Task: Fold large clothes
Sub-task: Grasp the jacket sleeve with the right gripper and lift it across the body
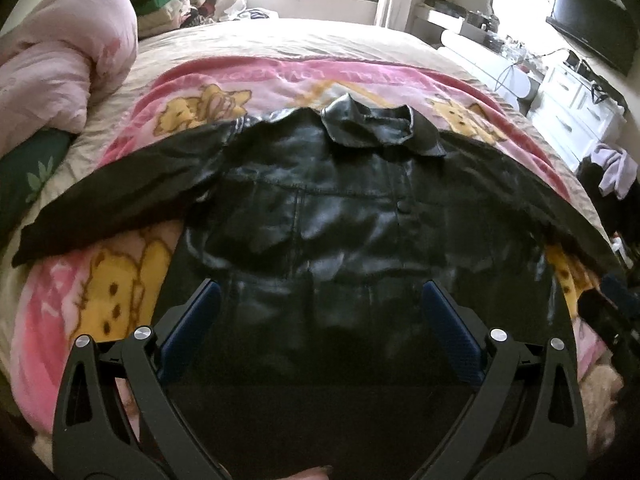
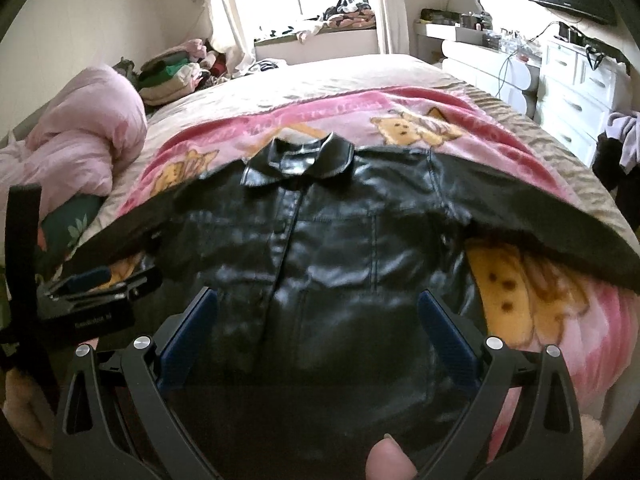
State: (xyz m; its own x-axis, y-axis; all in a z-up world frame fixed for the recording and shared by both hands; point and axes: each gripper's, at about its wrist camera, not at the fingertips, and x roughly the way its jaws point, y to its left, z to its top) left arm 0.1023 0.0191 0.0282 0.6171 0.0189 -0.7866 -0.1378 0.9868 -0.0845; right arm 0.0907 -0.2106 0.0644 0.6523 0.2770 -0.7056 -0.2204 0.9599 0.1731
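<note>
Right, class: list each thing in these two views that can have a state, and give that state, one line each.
Black leather jacket: spread flat, unfolded, front up, buttoned closed.
Jacket sleeves: stretched out sideways.
Collar: folded down.
Left gripper: open, empty, above the jacket's hem.
Right gripper: open, empty.
Pink blanket: spread under the jacket.
Pink duvet: bunched up.
</note>
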